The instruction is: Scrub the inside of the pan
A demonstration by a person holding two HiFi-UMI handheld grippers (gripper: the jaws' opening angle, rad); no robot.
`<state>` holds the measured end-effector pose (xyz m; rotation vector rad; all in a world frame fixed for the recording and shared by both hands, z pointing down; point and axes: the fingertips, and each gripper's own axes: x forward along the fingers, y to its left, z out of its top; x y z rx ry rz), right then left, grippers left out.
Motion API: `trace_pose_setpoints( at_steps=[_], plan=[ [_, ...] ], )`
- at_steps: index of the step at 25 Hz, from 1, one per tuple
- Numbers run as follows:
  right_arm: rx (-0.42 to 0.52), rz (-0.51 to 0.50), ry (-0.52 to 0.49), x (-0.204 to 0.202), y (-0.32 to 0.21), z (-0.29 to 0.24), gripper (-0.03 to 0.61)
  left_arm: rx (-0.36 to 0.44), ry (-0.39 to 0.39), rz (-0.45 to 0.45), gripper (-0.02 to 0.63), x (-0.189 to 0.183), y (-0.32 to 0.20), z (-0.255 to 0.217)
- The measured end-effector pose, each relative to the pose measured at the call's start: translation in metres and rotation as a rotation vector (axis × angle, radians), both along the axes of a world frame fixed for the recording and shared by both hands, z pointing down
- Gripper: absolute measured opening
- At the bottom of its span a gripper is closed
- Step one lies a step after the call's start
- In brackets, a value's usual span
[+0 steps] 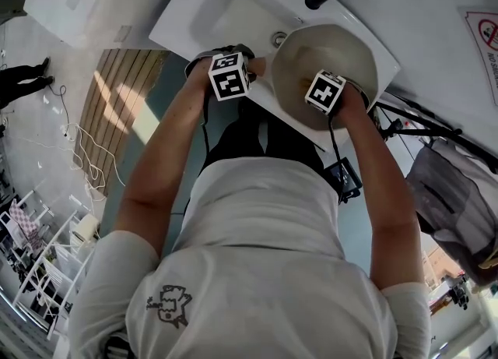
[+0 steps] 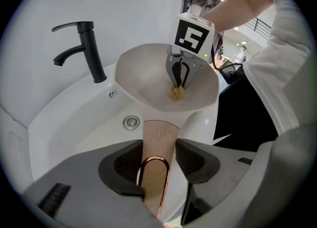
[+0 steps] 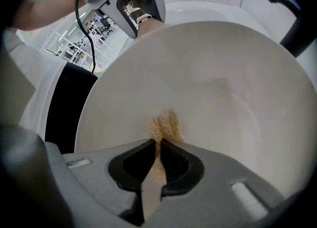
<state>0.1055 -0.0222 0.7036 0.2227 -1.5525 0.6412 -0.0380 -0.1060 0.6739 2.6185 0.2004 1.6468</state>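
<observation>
Left gripper [image 2: 158, 154]: fingers [image 2: 123, 162] fairly wide apart, clamped on the pan's wooden handle [image 2: 159, 133] right at its copper hang loop [image 2: 154, 168]. Right gripper [image 3: 157, 159]: fingers [image 3: 130, 165] almost together, pinching a thin scrubber [image 3: 165, 125]; its frayed yellowish tip is pressed against the inside of the pan [image 3: 208, 73]. Pan is cream-coloured, held tilted with its open face toward the person, just beside the black faucet [image 2: 86, 49] on the person's side of it, over the white sink [image 2: 74, 128] below the faucet.
</observation>
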Motion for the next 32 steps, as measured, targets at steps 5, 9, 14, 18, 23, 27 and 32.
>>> trace_pose_setpoints(
  at_steps=[5,9,14,18,23,27,32],
  plan=[
    [-0.029,0.072,-0.011,-0.007,0.017,0.002,0.034,0.029,0.008,0.000,0.206,0.000,0.002,-0.006],
    [-0.045,0.108,-0.014,-0.012,0.027,0.002,0.035,0.043,0.030,-0.015,0.209,-0.001,0.000,-0.016],
    [-0.047,0.197,-0.048,-0.016,0.034,-0.009,0.035,0.060,0.055,-0.012,0.210,-0.001,0.000,-0.034],
    [-0.024,0.273,-0.074,-0.016,0.029,-0.022,0.036,0.073,0.053,0.016,0.209,-0.004,0.003,-0.042],
    [0.055,0.326,-0.079,-0.012,0.016,-0.040,0.035,0.085,0.061,0.024,0.209,-0.006,0.002,-0.053],
    [0.198,0.389,-0.105,-0.009,0.000,-0.074,0.035,0.083,0.114,-0.003,0.209,-0.002,0.002,-0.072],
    [0.388,0.497,-0.193,-0.012,-0.005,-0.129,0.037,0.091,0.189,-0.041,0.206,0.008,0.011,-0.103]
  ],
)
